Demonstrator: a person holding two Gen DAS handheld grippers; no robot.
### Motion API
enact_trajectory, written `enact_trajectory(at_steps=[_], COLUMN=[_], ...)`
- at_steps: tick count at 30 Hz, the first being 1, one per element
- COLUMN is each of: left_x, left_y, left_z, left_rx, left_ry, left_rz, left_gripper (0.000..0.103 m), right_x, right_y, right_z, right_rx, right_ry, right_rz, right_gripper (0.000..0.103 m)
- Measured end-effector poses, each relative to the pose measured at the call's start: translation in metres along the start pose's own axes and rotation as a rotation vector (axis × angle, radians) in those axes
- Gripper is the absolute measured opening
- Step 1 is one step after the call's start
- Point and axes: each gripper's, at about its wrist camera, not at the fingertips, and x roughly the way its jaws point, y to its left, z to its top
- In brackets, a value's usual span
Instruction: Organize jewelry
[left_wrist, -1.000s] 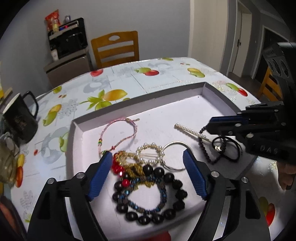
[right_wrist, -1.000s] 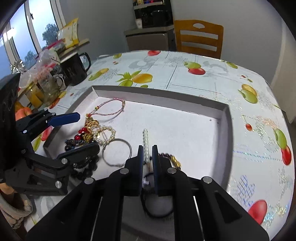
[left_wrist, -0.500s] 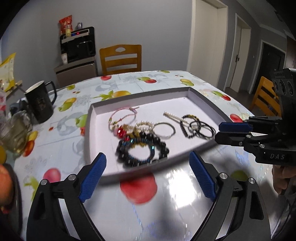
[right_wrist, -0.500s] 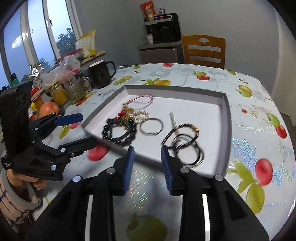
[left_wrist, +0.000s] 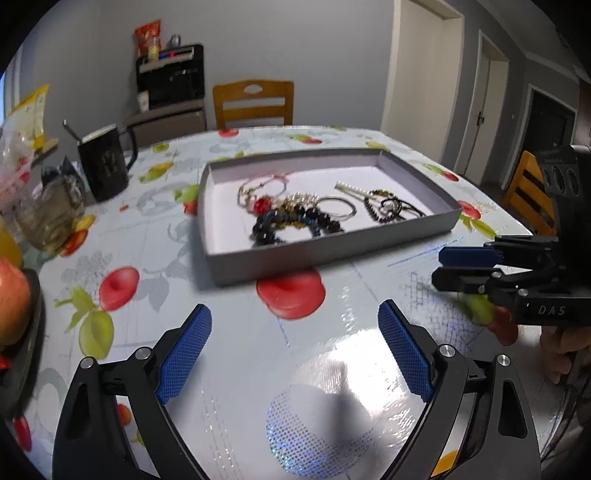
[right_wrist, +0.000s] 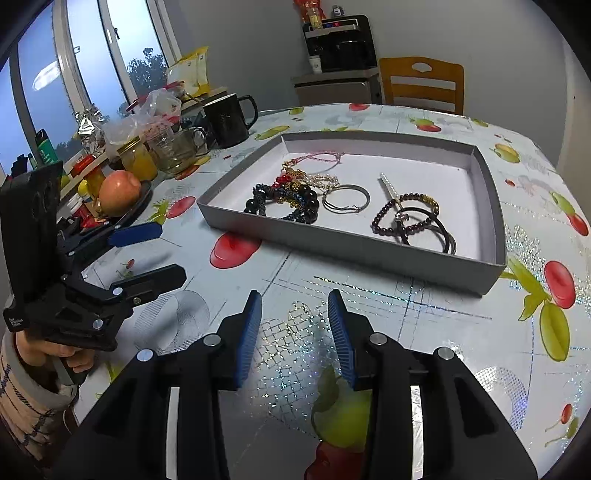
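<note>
1. Tray (right_wrist: 369, 251): grey, set on the fruit-print worktop (right_wrist: 424, 317).
2. Jewelry: dark bead bracelets (right_wrist: 284, 201) heaped at tray's left; metal ring (right_wrist: 346, 198) at centre; bead bracelet and black bands (right_wrist: 417, 221) at right.
3. Left tool (left_wrist: 293, 356): spread wide, nothing between, held above the worktop short of the tray.
4. Right tool (right_wrist: 294, 332): partly spread, nothing pinched, likewise short of the tray.

- Black mug (right_wrist: 227, 120) at ten o'clock on the fruit-print tablecloth (right_wrist: 424, 317).
- Glass cup (right_wrist: 173, 149) just beside it.
- An apple (right_wrist: 119, 192), probably, at nine o'clock.
- Wooden chair (right_wrist: 421, 83) at twelve, next to a black dispenser (right_wrist: 338, 42).
</note>
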Motion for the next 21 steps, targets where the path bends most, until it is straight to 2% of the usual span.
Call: enact_trajectory(at_steps=[4,11,21], left_x=[-0.004,-0.013,-0.032], left_y=[0.003,-0.001,-0.003], left_z=[-0.002,-0.005,-0.008], left_rx=[-0.013,-0.003,-0.055], left_ry=[-0.013,-0.051,-0.138], left_rz=[-0.001,0.033,0.050], left_gripper=[0.091,0.091,0.095], right_x=[-0.002,-0.013,-0.034], right_y=[-0.003,-0.007,0.001], right_z=[-0.003,-0.008,-0.013], right_rx=[0.006,0.019,0.000], right_ry=[-0.012,-0.069,-0.186], right_rz=[-0.029,-0.069,-0.117], right_gripper=[0.047,0.050,0.069])
